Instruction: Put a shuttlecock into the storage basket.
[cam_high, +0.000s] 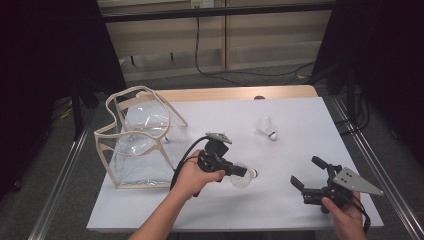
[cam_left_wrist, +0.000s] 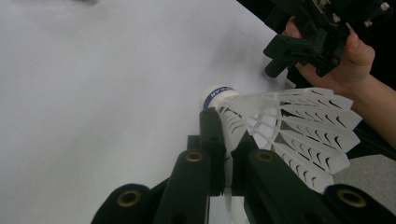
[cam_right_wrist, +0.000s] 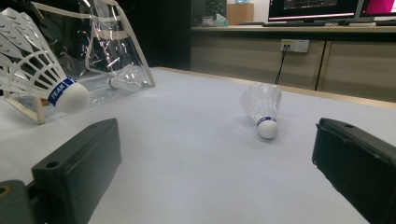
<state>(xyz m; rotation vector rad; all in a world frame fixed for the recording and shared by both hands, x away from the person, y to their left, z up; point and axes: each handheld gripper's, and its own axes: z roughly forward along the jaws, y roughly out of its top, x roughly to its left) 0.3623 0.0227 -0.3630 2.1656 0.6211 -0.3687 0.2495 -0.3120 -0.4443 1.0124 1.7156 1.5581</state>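
Your left gripper (cam_high: 235, 170) has its jaws pressed together on the feather skirt of a shuttlecock (cam_high: 243, 176), pinching it near the cork, as the left gripper view makes plain (cam_left_wrist: 280, 126). The cork end points right and a little toward the far side of the table, and the feathers fan back toward your hand, so the long axis lies roughly level, left to right. The shuttlecock sits near the middle of the white table (cam_high: 300, 120), just off the surface as far as I can judge.

The clear bag (cam_high: 140, 140) with the beige trim stands to the left of your left gripper, close by, its open mouth facing up. One shuttlecock (cam_right_wrist: 125, 77) seems to lie inside it already. That is the relation your coming move turns on: the bag is left of and slightly farther than what you hold, so you would carry it left, cork leading or tipped down over the opening.

Your right gripper (cam_high: 307, 175) waits at the near right edge with its jaws well apart and nothing between them. It looks toward a second shuttlecock (cam_high: 267, 129) lying on the table at the far right, cork toward you and to the right. Your right hand is the nearer one to that shuttlecock; your left is the nearer one to the bag
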